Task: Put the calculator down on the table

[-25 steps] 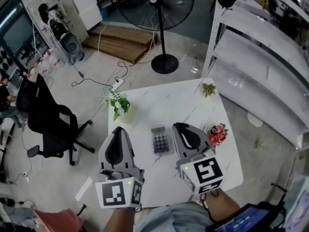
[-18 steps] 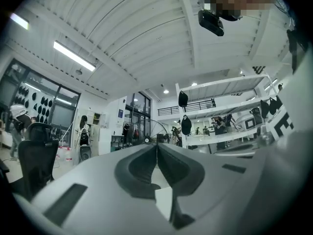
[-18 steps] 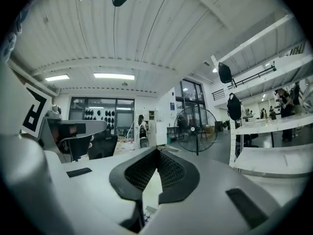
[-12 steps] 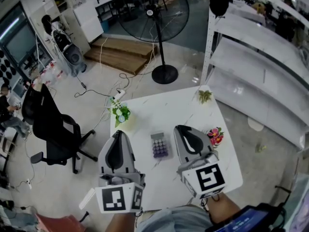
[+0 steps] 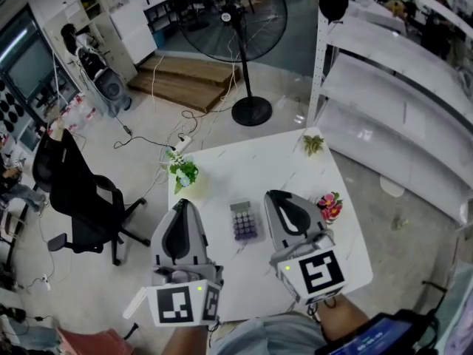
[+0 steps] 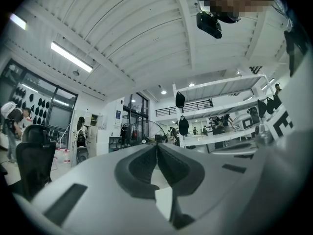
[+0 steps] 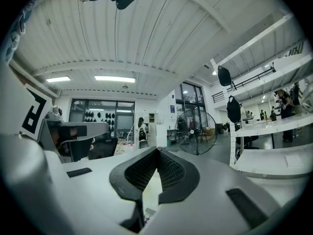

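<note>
A small grey calculator (image 5: 244, 221) with purple keys lies flat on the white marble-look table (image 5: 251, 168), near its middle. My left gripper (image 5: 182, 203) hovers to the left of the calculator, over the table's left edge, and is shut on nothing. To the calculator's right my right gripper (image 5: 275, 196) is also shut and empty. Neither gripper touches the calculator. In the left gripper view the left gripper's (image 6: 156, 146) jaws meet with nothing between them. The right gripper view shows the same for the right gripper (image 7: 156, 152). Both point level across the room.
On the table stand a pot of white flowers (image 5: 182, 172) at the left edge, red flowers (image 5: 330, 204) at the right edge and a small green plant (image 5: 313, 145) at the far corner. A floor fan (image 5: 251, 112), an office chair (image 5: 77, 194) and white shelving (image 5: 399, 102) surround the table.
Both grippers have lifted slightly and stayed shut. The calculator lies in the same spot on the table between them.
</note>
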Available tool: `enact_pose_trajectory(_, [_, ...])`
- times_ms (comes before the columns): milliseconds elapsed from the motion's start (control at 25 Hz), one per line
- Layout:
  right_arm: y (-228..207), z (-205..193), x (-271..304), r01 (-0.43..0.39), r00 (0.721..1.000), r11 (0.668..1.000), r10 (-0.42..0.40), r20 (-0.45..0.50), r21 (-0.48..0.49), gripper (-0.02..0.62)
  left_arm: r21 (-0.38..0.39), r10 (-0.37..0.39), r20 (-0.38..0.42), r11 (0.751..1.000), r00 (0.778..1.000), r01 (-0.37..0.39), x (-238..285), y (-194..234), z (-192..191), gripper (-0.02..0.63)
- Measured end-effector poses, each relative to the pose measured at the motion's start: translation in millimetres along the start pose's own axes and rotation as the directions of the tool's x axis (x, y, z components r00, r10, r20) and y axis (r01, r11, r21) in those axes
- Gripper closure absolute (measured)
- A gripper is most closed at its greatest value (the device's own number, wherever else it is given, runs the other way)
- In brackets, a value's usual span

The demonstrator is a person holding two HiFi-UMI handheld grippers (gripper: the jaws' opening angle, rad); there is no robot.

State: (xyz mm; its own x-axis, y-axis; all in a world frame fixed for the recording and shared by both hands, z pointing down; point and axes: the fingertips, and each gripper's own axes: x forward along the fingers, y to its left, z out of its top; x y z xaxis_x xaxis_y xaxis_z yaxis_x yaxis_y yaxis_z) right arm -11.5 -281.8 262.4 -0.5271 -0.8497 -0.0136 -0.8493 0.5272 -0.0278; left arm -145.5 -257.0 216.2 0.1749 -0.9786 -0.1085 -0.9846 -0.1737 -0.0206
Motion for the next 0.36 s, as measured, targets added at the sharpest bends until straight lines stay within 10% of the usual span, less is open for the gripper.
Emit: enact_pose_trajectory(360, [0.2, -6.3, 6.8, 0.0, 1.0, 1.0, 0.0, -0.008, 0.003, 0.58, 0.002, 0.003, -0.008, 1.0, 1.0, -0.003, 4.5, 5.2, -5.6, 0.597])
